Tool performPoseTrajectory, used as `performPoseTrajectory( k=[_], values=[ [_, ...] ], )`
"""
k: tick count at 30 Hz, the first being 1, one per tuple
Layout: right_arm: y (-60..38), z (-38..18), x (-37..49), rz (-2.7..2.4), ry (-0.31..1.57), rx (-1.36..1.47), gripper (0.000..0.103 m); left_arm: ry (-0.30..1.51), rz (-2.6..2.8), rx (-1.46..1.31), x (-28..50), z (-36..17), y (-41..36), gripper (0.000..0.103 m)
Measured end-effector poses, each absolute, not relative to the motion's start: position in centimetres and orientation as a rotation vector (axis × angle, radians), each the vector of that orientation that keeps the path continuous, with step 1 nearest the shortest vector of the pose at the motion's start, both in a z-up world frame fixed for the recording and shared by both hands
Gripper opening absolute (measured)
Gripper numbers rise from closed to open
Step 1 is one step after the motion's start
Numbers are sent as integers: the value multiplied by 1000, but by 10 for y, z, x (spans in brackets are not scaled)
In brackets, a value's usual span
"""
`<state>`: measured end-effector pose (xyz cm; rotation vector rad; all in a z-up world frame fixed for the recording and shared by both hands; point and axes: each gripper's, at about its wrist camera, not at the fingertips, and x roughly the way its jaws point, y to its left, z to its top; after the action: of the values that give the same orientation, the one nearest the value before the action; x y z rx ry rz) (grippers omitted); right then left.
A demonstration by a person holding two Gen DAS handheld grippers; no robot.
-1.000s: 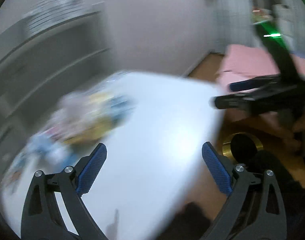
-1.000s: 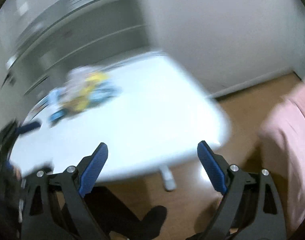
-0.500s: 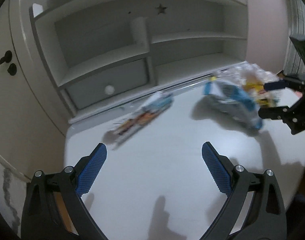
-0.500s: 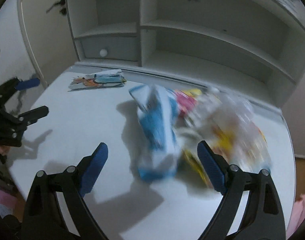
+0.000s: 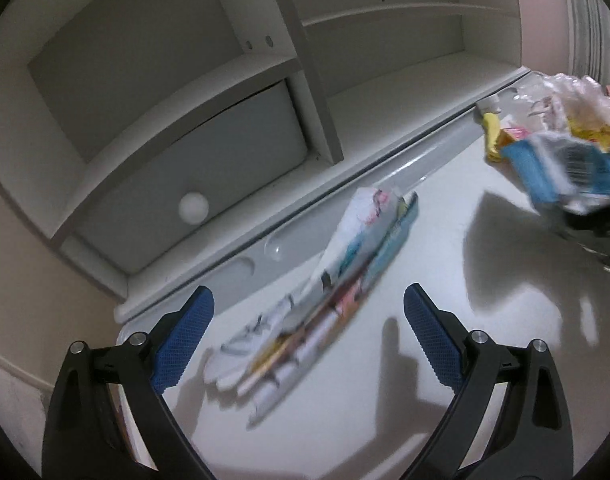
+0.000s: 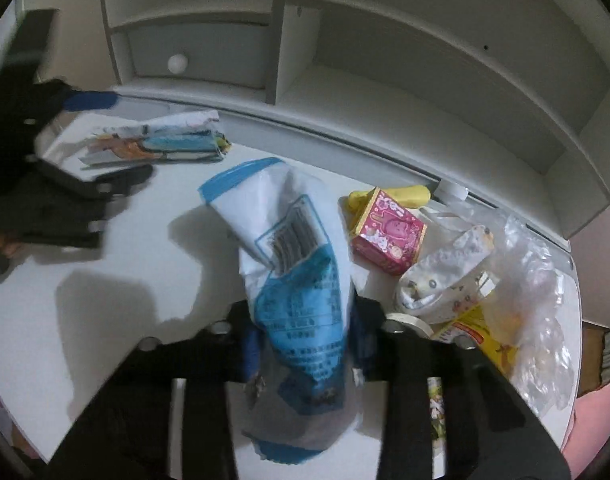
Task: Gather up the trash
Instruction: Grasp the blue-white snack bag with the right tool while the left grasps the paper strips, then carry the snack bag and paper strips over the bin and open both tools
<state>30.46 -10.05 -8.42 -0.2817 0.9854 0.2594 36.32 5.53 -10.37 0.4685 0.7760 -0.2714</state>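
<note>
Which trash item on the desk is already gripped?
The blue-and-white bag, pinched in the right gripper. The flat wrapper lies untouched between the open left gripper's fingers; the pink carton sits free.

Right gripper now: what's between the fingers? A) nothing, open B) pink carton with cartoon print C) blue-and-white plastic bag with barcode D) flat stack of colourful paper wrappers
C: in the right wrist view the right gripper has its jaws closed on the blue-and-white plastic bag with barcode, while the pink carton lies apart on the white table.
</note>
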Motion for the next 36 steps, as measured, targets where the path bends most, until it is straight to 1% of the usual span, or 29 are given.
performPoseTrajectory(
  k=[1, 3, 5, 6, 7, 8, 9, 12, 17, 21, 24, 27, 31, 36],
  values=[
    [-103, -79, 301, 267, 974, -266, 33, 782, -280, 457, 366, -106, 54, 89],
    [-111, -71, 292, 273, 965, -240, 33, 801, -280, 456, 369, -110, 52, 68],
    [-121, -62, 283, 286, 959, -210, 33, 814, -279, 454, 370, -113, 50, 36],
    [-126, -56, 278, 291, 955, -191, 33, 829, -284, 450, 369, -113, 49, 27],
    [-131, -51, 272, 296, 949, -173, 33, 833, -285, 455, 367, -112, 46, 21],
    [-136, -47, 268, 297, 944, -163, 33, 826, -276, 466, 362, -110, 42, 5],
    [-144, -41, 261, 294, 933, -150, 33, 822, -270, 472, 360, -108, 39, 2],
    [-168, -29, 240, 282, 912, -110, 33, 797, -278, 450, 343, -95, 26, 1],
    [-240, -17, 189, 197, 879, -27, 33, 728, -320, 420, 306, -59, -24, 1],
    [-314, -20, 147, 72, 874, 51, 33, 667, -431, 435, 273, -31, -91, 1],
    [-380, -28, 104, -54, 875, 125, 33, 620, -564, 460, 233, -11, -154, 1],
    [-445, -39, 58, -183, 872, 203, 33, 552, -728, 511, 184, 0, -237, 1],
    [-516, -61, -7, -339, 865, 321, 33, 511, -927, 540, 125, -6, -323, 1],
    [-596, -110, -91, -540, 874, 467, 33, 543, -1172, 563, 49, -44, -430, 1]
  ],
)
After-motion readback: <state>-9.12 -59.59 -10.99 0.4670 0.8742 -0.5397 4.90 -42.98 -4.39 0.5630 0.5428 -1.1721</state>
